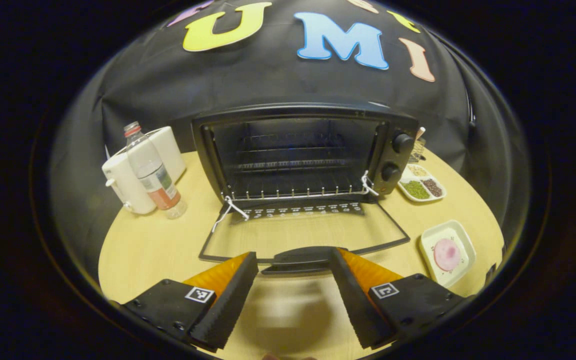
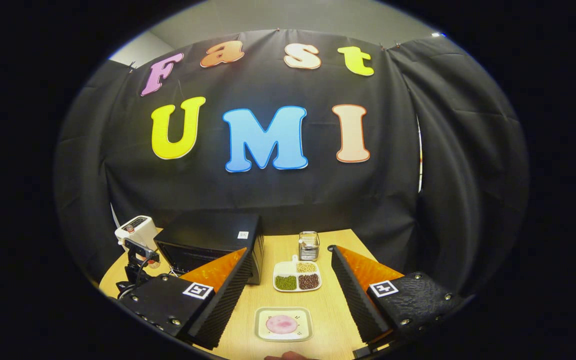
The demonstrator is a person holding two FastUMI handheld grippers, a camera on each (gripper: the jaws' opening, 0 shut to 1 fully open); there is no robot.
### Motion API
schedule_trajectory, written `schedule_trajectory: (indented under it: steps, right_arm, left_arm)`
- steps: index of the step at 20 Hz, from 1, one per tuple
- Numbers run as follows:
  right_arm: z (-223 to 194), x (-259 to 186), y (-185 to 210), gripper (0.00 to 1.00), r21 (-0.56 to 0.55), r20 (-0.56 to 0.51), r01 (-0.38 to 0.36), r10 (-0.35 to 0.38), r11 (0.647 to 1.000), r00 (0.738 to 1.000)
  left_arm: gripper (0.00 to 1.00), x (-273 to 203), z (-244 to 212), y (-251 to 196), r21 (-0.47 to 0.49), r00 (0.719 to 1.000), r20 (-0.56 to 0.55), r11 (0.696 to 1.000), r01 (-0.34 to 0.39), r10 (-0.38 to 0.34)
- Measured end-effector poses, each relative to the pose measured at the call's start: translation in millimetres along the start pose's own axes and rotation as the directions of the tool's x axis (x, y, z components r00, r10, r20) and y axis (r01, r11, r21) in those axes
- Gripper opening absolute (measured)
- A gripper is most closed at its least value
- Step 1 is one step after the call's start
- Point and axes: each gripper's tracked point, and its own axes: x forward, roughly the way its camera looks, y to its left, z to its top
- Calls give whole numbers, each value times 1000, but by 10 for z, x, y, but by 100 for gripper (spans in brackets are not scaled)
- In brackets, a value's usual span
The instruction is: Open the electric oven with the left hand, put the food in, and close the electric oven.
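The black electric oven (image 1: 313, 150) stands at the back of the round wooden table with its glass door (image 1: 303, 235) folded flat onto the tabletop. Its wire rack is bare. My left gripper (image 1: 293, 256) is open, a finger on each side of the door handle (image 1: 300, 259), not pressing it. To the right lies a pink round slice of food (image 1: 447, 254) on a square white plate (image 1: 430, 239). In the right gripper view my right gripper (image 2: 288, 251) is open above the same food (image 2: 282, 324), with the oven (image 2: 213, 240) at left.
A plastic bottle (image 1: 153, 172) and a white appliance (image 1: 128, 187) stand left of the oven. A divided dish of beans (image 1: 420, 187) sits by its right side, with a small glass holder (image 2: 309, 245) behind it. The table's rim curves close on both sides.
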Motion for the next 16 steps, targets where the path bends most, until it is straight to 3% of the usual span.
schedule_trajectory:
  steps: [3,7,10,13,16]
  right_arm:
    - [-289,92,6,98,14,-107,-33,35,999,994]
    - [-766,262,18,99,71,-291,-103,120,992,949]
    - [-1180,417,-90,98,87,-425,-104,131,991,896]
    - [-1680,536,-336,99,22,-534,-79,79,997,842]
    - [-2078,662,-505,99,-16,-615,-70,46,997,787]
  left_arm:
    - [98,-272,459,44,-9,993,122,1000,-2,3]
    - [98,-918,1234,25,26,946,323,1000,11,-19]
    - [100,-1518,1761,-12,35,886,463,999,20,-34]
    - [97,-2033,2100,21,38,823,566,999,25,-42]
    - [100,-2397,2245,124,18,785,618,1000,26,-31]
